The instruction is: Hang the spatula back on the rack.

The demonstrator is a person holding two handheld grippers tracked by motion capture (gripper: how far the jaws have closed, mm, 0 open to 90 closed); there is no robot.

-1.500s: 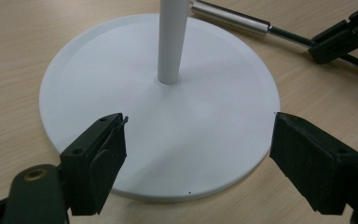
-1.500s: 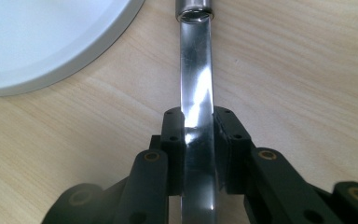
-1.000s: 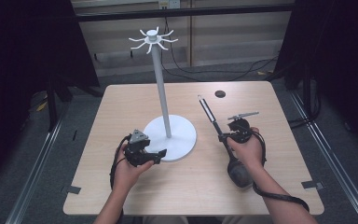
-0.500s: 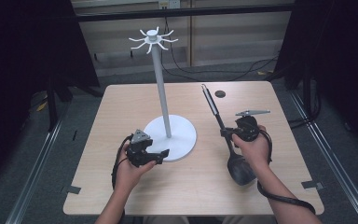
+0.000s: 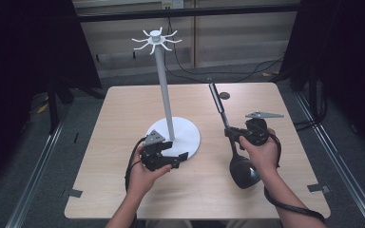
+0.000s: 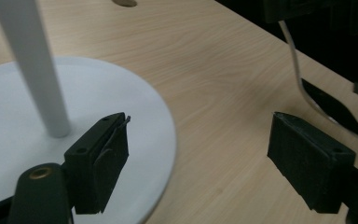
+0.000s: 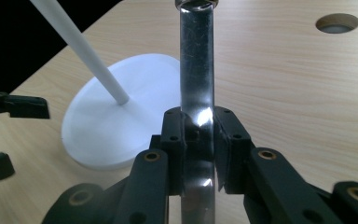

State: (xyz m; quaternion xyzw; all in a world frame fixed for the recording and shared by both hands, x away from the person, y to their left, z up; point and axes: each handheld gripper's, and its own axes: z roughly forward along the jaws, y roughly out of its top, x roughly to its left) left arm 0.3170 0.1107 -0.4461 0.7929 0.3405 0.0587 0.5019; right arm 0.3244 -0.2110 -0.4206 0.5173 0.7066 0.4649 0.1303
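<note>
A white stand with a round base [image 5: 189, 137], a thin pole [image 5: 164, 90] and a ring of hooks [image 5: 156, 40] on top rises from the middle of the table. My right gripper [image 5: 233, 134] is shut on the shiny metal handle [image 7: 196, 70] of a ladle. Its black bowl [image 5: 244, 173] hangs near the hand and its handle [image 5: 220, 107] slants up and away. In the right gripper view the jaws [image 7: 198, 135] clamp the handle from both sides. My left gripper [image 5: 180, 159] stands open at the front edge of the base [image 6: 135, 116], its jaws [image 6: 200, 149] wide apart with nothing between them.
A round cable hole [image 5: 224, 95] lies in the wooden tabletop [image 5: 123, 142] behind the ladle. Tape marks sit at the front corners. Dark curtains and floor cables surround the table. The right gripper view also shows the left gripper [image 7: 9, 130] at the left.
The right hand has lifted the ladle, and its handle now stands steeper. The left gripper has slid to the right along the front of the stand's base.
</note>
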